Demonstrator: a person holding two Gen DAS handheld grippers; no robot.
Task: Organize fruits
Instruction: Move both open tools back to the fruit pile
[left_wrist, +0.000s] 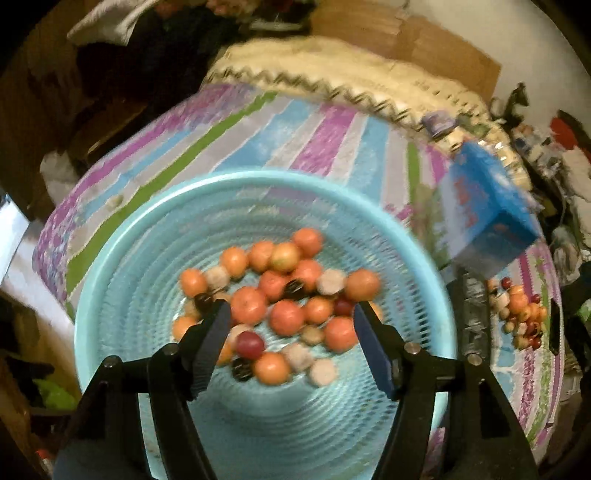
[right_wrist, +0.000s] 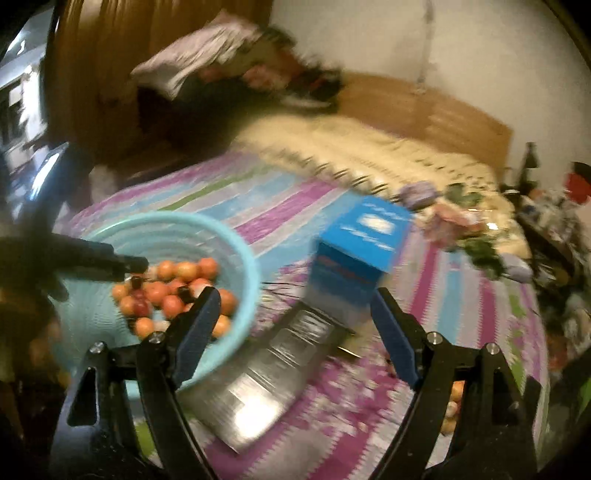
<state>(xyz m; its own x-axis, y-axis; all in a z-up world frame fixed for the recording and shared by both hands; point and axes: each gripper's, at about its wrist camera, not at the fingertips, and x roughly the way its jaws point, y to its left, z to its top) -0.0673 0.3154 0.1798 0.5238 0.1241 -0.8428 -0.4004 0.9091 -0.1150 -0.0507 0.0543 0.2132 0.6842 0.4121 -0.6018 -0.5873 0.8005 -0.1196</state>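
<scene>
Your left tongs (left_wrist: 290, 314) hang spread wide, pinching nothing, just above the fruits (left_wrist: 280, 295): orange, red, pale and dark ones heaped in the teal basket (left_wrist: 122, 258). Your right tongs (right_wrist: 293, 302) also spread, empty, over a silver tray (right_wrist: 266, 369) beside a blue box (right_wrist: 362, 240). All on the striped bed (left_wrist: 258, 129). Heavy blur.

Dim warm indoor light, heavy motion blur, fisheye bending and black vignetted corners.
</scene>
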